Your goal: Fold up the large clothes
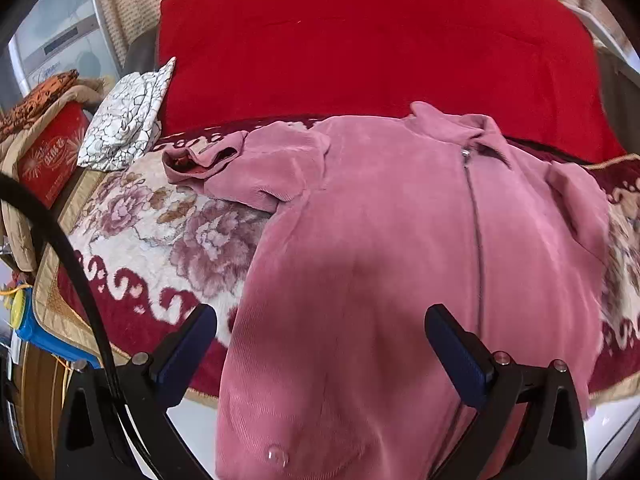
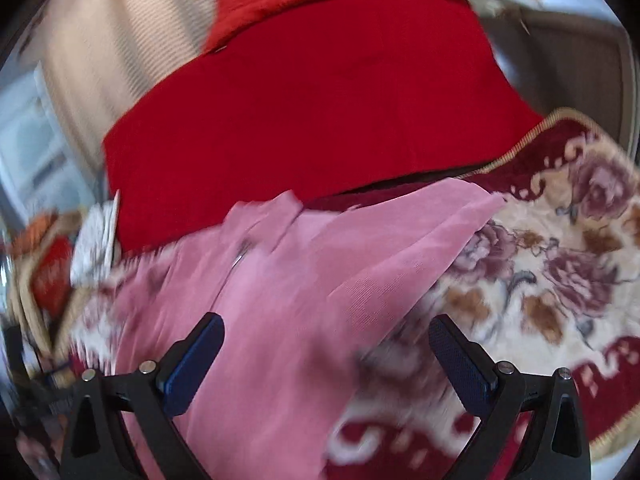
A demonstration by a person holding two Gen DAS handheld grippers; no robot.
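Observation:
A large pink corduroy jacket [image 1: 380, 240] with a front zipper lies spread on a floral blanket [image 1: 152, 240], collar at the far end and hem hanging over the near edge. Its left sleeve [image 1: 224, 168] is bunched up to the left. My left gripper [image 1: 320, 332] is open above the jacket's lower body and holds nothing. In the blurred right wrist view the jacket [image 2: 300, 280] lies to the left with its right sleeve [image 2: 420, 224] stretched out over the blanket [image 2: 560, 272]. My right gripper [image 2: 326, 344] is open and empty above the jacket's right side.
A big red cushion [image 1: 372, 44] stands behind the jacket. A white crackle-patterned cloth [image 1: 128, 120] and a red box [image 1: 52, 160] sit at the left. A black cable [image 1: 76, 272] crosses the left side. A blue and yellow object [image 1: 24, 320] lies at the blanket's left edge.

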